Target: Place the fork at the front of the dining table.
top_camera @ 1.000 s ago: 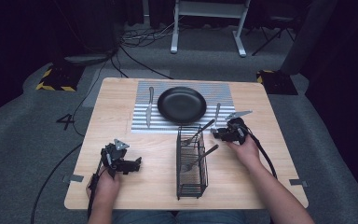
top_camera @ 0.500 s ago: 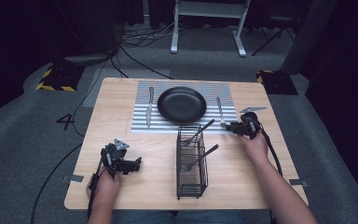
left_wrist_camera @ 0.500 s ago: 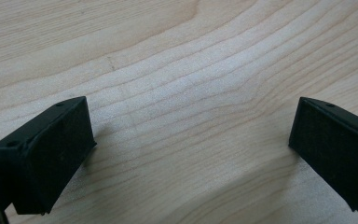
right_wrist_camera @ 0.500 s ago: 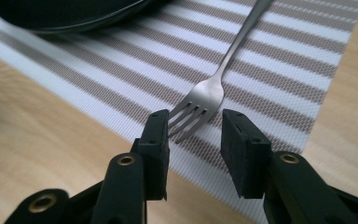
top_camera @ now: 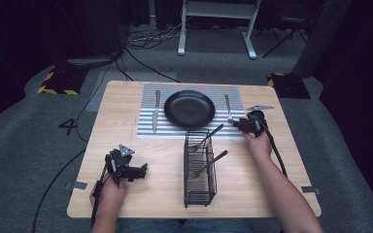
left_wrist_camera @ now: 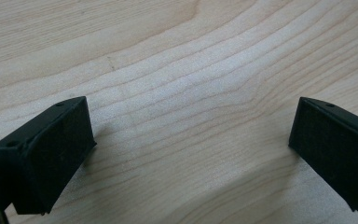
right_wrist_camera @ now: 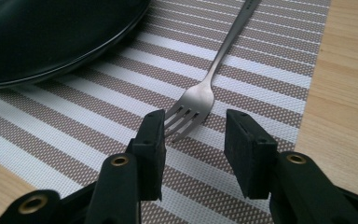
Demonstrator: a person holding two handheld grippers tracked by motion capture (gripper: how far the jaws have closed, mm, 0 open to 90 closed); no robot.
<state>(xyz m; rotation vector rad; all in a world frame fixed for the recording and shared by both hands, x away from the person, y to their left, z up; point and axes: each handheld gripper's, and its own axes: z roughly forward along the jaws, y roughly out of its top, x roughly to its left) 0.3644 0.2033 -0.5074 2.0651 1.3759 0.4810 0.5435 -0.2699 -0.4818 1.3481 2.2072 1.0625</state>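
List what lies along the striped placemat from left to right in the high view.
Silver table knife → round black plate → silver fork → right gripper, at the mat's right edge with its jaws open around the fork's tines.

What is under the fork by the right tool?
The fork lies flat on the striped placemat, beside the black plate. The mat hides the table beneath; the right tool is open around its tines.

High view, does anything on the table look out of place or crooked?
Mostly tidy: the plate sits centred on the striped mat, knife left, fork right. The one oddity is the fork, whose tines point toward the person beside the open right tongs. The wire basket stands upright.
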